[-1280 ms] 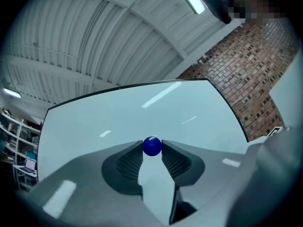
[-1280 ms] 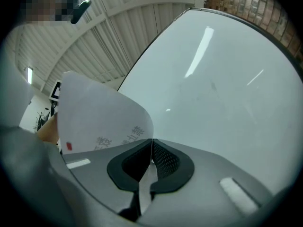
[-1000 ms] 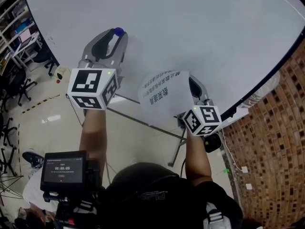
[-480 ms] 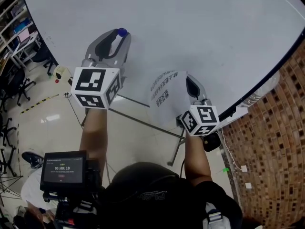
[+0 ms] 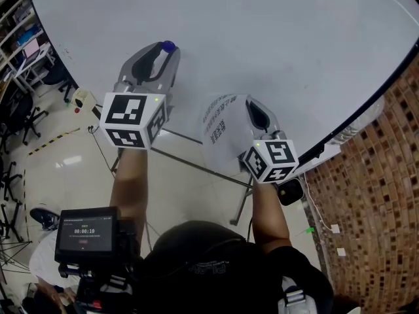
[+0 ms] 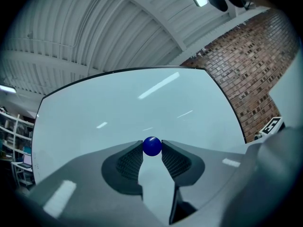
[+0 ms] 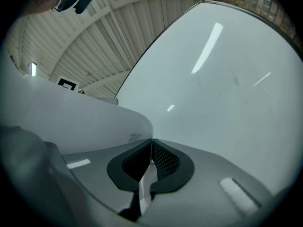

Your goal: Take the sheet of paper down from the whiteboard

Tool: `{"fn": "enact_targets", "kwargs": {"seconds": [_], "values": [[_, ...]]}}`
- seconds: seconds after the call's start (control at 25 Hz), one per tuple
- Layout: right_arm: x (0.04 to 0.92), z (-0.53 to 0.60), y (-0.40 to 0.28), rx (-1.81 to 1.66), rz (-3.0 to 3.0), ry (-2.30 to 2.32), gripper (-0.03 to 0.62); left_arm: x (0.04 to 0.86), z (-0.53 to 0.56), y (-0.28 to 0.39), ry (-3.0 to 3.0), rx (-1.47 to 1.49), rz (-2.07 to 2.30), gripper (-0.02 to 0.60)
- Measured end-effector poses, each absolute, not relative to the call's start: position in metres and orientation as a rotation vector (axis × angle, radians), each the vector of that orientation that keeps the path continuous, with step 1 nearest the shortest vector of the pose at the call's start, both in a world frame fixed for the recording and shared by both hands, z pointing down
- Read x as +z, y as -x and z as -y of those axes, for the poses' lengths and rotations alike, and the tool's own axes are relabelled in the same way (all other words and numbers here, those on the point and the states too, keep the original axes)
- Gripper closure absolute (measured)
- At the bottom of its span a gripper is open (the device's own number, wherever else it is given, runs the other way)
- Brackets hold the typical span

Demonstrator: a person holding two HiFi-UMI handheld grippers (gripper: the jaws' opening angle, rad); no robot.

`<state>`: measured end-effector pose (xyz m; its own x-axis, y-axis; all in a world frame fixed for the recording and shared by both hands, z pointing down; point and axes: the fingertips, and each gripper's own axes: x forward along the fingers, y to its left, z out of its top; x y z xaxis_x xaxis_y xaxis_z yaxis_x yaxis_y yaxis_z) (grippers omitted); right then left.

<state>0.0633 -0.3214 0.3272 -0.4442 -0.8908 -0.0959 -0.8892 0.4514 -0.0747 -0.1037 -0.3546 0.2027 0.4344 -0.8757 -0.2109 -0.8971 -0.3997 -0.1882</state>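
The whiteboard (image 5: 275, 38) fills the upper head view. My right gripper (image 5: 254, 108) is shut on the edge of the white printed sheet of paper (image 5: 221, 133), which hangs curled to its left, off the board. In the right gripper view the jaws (image 7: 152, 144) pinch the sheet (image 7: 80, 119) in front of the whiteboard (image 7: 222, 84). My left gripper (image 5: 163, 51) is shut on a small blue ball magnet (image 5: 168, 46) close to the board. The left gripper view shows the magnet (image 6: 152, 145) pressed between the pads, with the whiteboard (image 6: 132, 108) behind.
The board's metal stand legs (image 5: 196, 165) run below the grippers. A brick wall (image 5: 373, 195) is at the right. Office chairs (image 5: 19, 120) and shelves (image 5: 23, 41) stand at the left. A small screen device (image 5: 85, 231) hangs at the person's chest.
The right gripper has shifted slightly left and the sheet has curled in and now shows narrower. The left gripper with the blue magnet has hardly moved.
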Motion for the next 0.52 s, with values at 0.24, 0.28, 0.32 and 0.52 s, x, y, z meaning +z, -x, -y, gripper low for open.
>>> {"fn": "enact_targets", "kwargs": {"seconds": [0.24,0.28,0.32,0.52], "values": [[0.324,0.321,-0.061,-0.017,-2.578,1.585,0.582,0.205,0.355,0.102,2.419,0.111,-1.538,0.457],[0.324,0.322,-0.06,-0.016,-2.58,1.585,0.582,0.206,0.356,0.102,2.422,0.109,-1.54,0.457],[0.323,0.322,-0.06,-0.014,-2.582,1.586,0.582,0.208,0.356,0.102,2.427,0.108,-1.543,0.457],[0.323,0.322,-0.057,-0.007,-2.581,1.59,0.582,0.219,0.358,0.105,2.46,0.13,-1.565,0.457]]}}
